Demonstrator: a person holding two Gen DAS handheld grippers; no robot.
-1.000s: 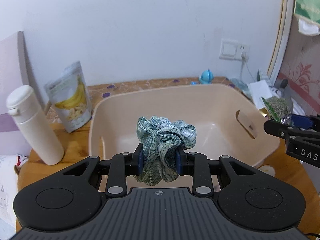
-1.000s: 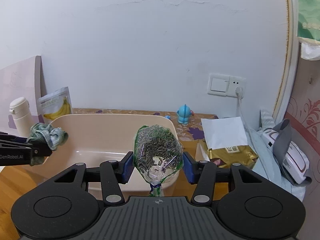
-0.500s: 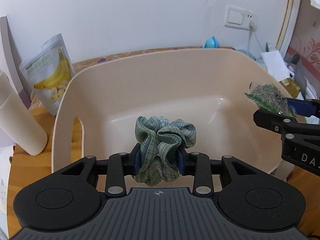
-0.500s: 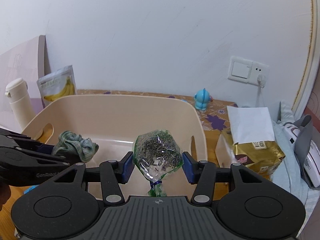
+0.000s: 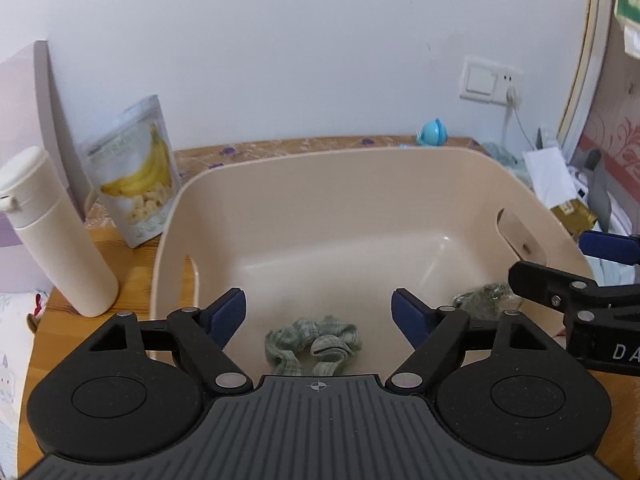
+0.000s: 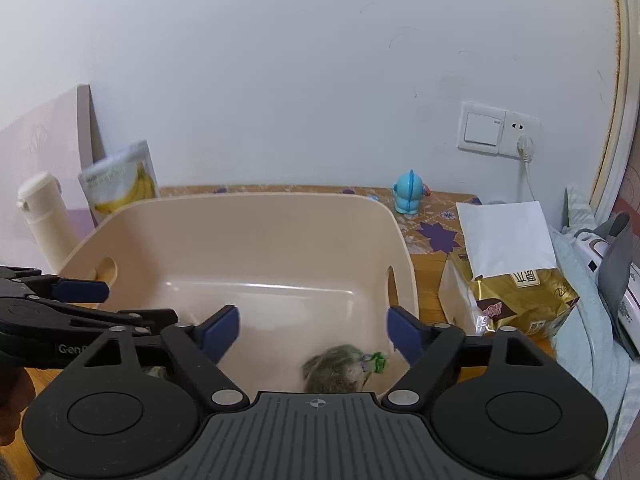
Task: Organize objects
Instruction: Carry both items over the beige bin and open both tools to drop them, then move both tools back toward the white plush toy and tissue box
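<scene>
**Scrunchie and seed bag lie loose in the beige tub**

A white wall backs a wooden counter with a patterned strip along its far edge.

Left wrist view: the beige tub fills the middle, with a handle slot cut into each of its two side walls. On its floor lies one green checked scrunchie, directly below the left gripper. Its blue-padded fingers have just been opening and stand wide apart, released, touching nothing. The clear bag of seeds rests on the tub floor to the right, half hidden behind the right gripper's black finger. Left of the tub stand one cream bottle and one banana-chip pouch, both upright on the counter. A small blue toy sits behind the tub's far rim.

Right wrist view: the right gripper hangs over the tub's right end, its fingers also just opened and spread wide, with nothing between the pads. The seed bag, blurred, lies on the tub floor beneath, its green tie pointing right. The scrunchie is almost wholly hidden here behind the gripper's left link. This view alone shows clearly the white-and-gold packet beside the tub and the wall switch plate with one plug in it. The left gripper enters from the left edge.
</scene>
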